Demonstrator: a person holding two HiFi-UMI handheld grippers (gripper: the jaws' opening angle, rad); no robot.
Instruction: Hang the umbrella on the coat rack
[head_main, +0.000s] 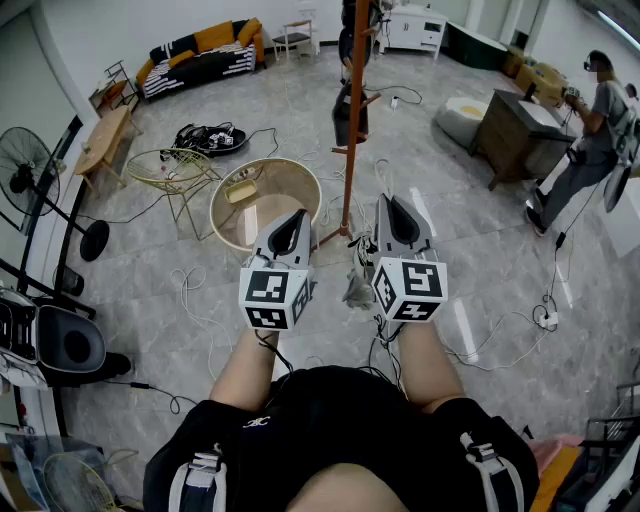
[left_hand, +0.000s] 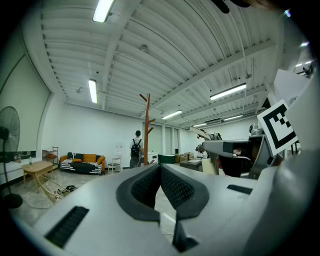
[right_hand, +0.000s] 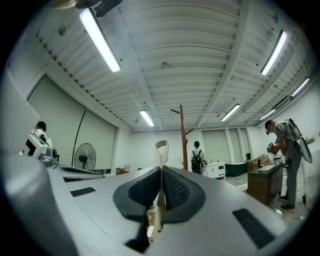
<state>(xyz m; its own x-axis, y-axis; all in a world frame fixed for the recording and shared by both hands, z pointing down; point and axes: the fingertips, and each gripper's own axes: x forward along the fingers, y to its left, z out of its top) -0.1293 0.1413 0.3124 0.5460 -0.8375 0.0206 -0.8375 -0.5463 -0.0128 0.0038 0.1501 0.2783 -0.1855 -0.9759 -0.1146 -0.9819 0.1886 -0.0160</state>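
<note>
The coat rack (head_main: 352, 120) is a tall orange-brown wooden pole with pegs, standing on the floor straight ahead of both grippers. It also shows far off as the coat rack (left_hand: 146, 130) and as the coat rack (right_hand: 181, 135). My right gripper (right_hand: 161, 172) is shut on a beige strap loop (right_hand: 161, 150) that sticks up between its pads. In the head view a grey bundle, the folded umbrella (head_main: 357, 287), hangs beside the right gripper (head_main: 392, 207). My left gripper (head_main: 296, 222) is held level beside it, and the left gripper (left_hand: 160, 169) is shut with nothing in it.
A round table (head_main: 300, 172) and a small yellow-framed table (head_main: 175, 168) stand left of the rack. Cables (head_main: 480, 350) lie over the floor. A fan (head_main: 30, 170) is at far left, a wooden cabinet (head_main: 515, 130) and a person (head_main: 590, 130) at right. Another person with a backpack (right_hand: 196, 160) stands beyond the rack.
</note>
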